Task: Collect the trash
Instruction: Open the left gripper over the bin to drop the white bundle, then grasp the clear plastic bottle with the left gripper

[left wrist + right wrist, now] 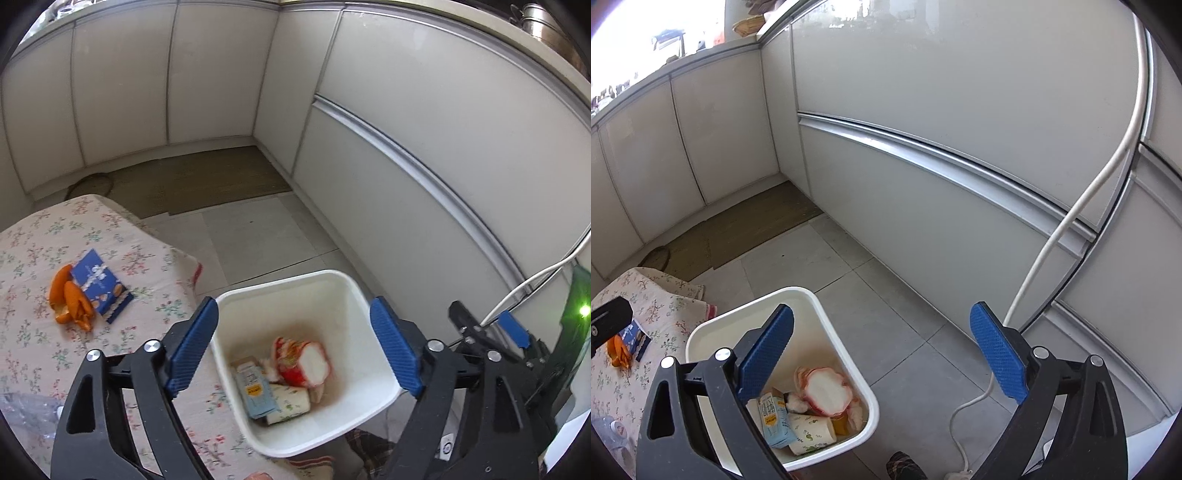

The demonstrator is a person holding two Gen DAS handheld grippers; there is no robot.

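A white trash bin (pixel 332 284) (pixel 846 350) stands on the floor beside the table. It holds a red-and-white wrapper (pixel 301 360) (pixel 825 387), a blue carton (pixel 256 393) (pixel 774 417) and a paper cup (pixel 810 434). My left gripper (pixel 295 339) is open and empty above the bin. My right gripper (pixel 882 354) is open and empty over the bin's right rim; it also shows in the left wrist view (pixel 513 328). On the floral tablecloth (pixel 33 266) lie a blue packet (pixel 99 286) (pixel 634 338) and orange peel (pixel 70 301) (pixel 617 350).
Grey cabinet doors (pixel 424 122) close in the back and right. A white cable (pixel 1067 225) hangs down to a power strip on the tiled floor (pixel 908 332). A brown mat (pixel 199 177) lies in the corner. Clear plastic (pixel 29 410) lies at the table's near left.
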